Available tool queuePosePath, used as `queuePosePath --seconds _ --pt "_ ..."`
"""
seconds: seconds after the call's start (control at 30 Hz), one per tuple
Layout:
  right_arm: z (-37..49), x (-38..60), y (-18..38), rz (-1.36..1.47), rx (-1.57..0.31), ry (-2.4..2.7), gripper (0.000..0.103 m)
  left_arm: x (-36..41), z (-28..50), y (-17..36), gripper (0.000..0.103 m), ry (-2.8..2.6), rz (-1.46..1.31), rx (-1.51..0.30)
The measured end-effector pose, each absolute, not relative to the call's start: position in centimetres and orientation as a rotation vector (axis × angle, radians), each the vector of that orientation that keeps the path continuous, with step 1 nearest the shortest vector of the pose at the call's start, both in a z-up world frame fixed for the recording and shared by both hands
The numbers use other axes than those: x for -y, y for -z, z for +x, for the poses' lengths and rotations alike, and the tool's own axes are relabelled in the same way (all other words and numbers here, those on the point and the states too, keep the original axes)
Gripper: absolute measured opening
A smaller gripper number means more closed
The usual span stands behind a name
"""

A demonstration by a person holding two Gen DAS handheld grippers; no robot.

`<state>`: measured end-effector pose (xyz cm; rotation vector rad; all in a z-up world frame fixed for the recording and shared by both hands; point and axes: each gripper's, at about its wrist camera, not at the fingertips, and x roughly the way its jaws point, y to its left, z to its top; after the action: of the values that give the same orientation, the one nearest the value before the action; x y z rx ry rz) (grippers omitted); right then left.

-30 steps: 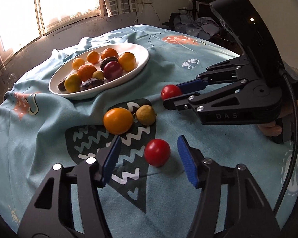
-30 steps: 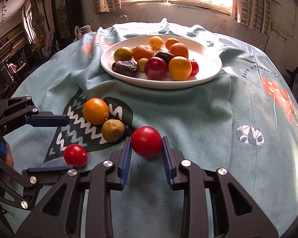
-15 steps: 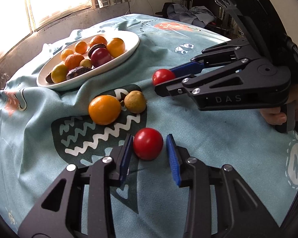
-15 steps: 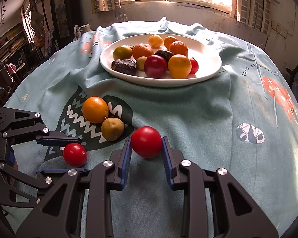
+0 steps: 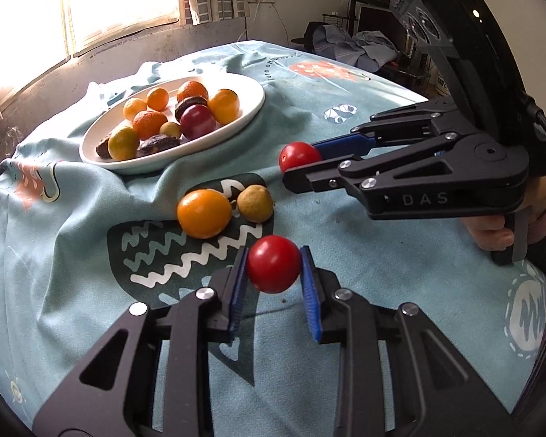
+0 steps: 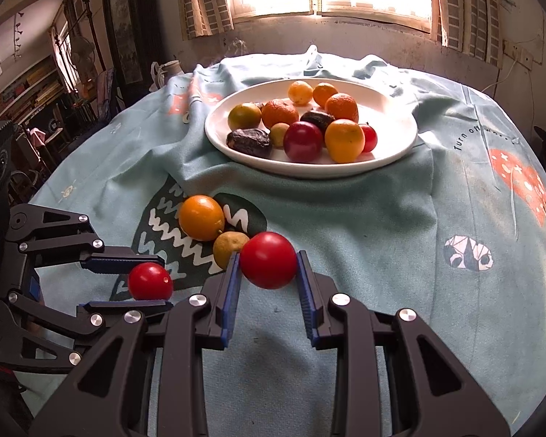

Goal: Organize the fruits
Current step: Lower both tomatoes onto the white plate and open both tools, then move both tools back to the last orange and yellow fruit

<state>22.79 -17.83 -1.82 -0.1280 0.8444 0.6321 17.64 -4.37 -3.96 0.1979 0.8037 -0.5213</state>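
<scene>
My left gripper (image 5: 273,267) is shut on a red tomato (image 5: 273,263), its blue pads pressing both sides just above the cloth. From the right wrist view the same gripper (image 6: 133,279) and tomato (image 6: 150,281) sit at the lower left. My right gripper (image 6: 267,264) is shut on a second red tomato (image 6: 268,259); in the left wrist view that gripper (image 5: 302,162) and tomato (image 5: 297,156) hang above the cloth at right. An orange fruit (image 5: 204,213) and a small brownish-yellow fruit (image 5: 255,203) lie loose between the grippers and the white plate (image 5: 251,109).
The white plate (image 6: 400,145) holds several fruits: oranges, a dark red one, dark dates, a small tomato. A teal printed cloth (image 6: 400,240) covers the round table. A hand (image 5: 491,229) holds the right gripper's handle. Windows lie beyond the table's far edge.
My left gripper's jaws closed from wide apart onto the red tomato on the cloth. The right gripper kept its hold on its tomato and barely moved.
</scene>
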Motion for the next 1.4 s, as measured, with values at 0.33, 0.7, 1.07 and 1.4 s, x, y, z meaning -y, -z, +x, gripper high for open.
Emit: queuePosePath --seconds 0.33,0.7,1.07,1.4 --pt "26.3 18.6 -1.2 0.029 -0.701 -0.573 0.03 2.0 23.9 -0.5 0.028 0.352 0.083 -0.717" --pt "35.2 17.4 -1.2 0.066 -0.678 -0.494 0.03 0.9 35.6 -0.9 0.028 0.166 0.049 -0.735" --pt "33.5 17.6 -2.1 0.065 -0.668 -0.499 0.056 -0.3 33.7 -1.7 0.096 -0.029 0.093 -0.669" --pt "26.3 16.4 0.5 -0.003 -0.79 -0.585 0.056 -3.4 24.5 1.7 0.101 -0.03 -0.027 -0.739"
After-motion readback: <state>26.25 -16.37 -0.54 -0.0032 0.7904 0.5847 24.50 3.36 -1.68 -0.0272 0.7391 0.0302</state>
